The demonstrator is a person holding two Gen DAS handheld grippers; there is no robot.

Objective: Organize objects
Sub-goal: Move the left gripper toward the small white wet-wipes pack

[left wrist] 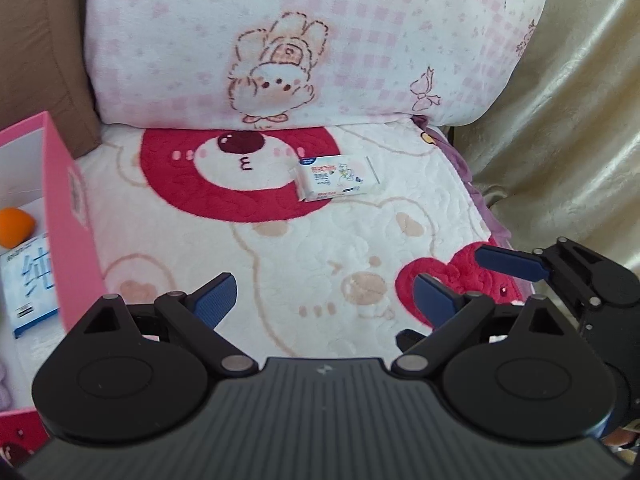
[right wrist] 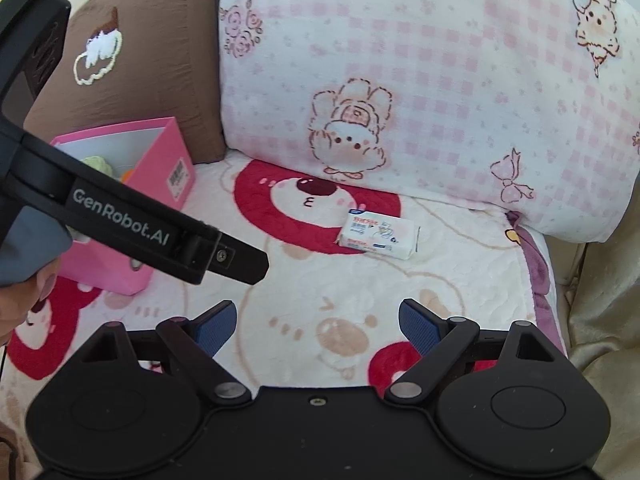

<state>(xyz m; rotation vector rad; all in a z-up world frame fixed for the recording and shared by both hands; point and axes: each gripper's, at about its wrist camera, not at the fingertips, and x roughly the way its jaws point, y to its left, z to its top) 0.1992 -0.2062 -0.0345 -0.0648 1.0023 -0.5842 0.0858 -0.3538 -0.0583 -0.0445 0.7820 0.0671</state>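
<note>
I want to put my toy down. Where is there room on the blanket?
Free: the blanket between the pink box and the tissue pack, and in front of the pack. Crowded: inside the box, beside the brown cushion.

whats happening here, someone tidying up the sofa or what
A person is holding a two-finger gripper in each hand over a blanket-covered seat. Both the left gripper and the right gripper are open and empty. A small tissue pack lies loose on the blanket, apart from both. A pink box at the left already holds a few items.
</note>
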